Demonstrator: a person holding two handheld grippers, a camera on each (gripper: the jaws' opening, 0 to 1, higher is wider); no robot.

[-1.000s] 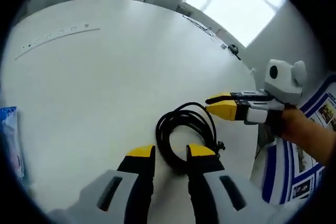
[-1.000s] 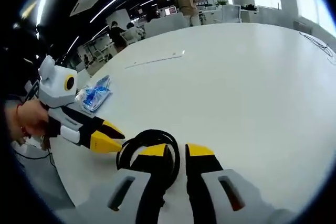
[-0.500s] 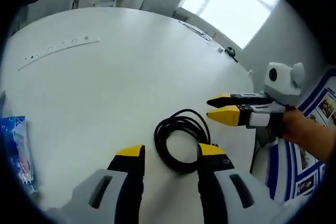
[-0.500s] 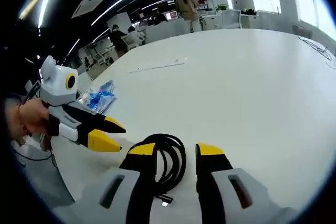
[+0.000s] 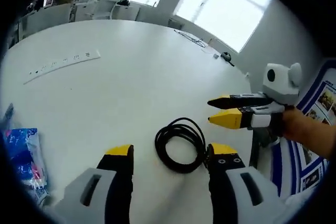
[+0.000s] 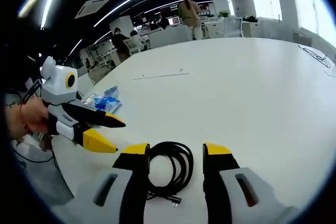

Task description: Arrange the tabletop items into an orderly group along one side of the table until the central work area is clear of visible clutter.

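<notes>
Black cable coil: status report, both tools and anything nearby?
Left tool open, right tool open, neither gripping. Black cable coil flat on the white table, between the tools' tips. Blue packet lies apart, near the table edge.

Both views look down at a slant from low above the white table (image 5: 131,66), close to its edge. The left gripper view faces bright windows; the right gripper view faces a dim office with ceiling lights. Both share the coiled black cable (image 5: 181,144) (image 6: 170,167) lying near the camera, and each catches the opposite gripper entering from the side.
</notes>
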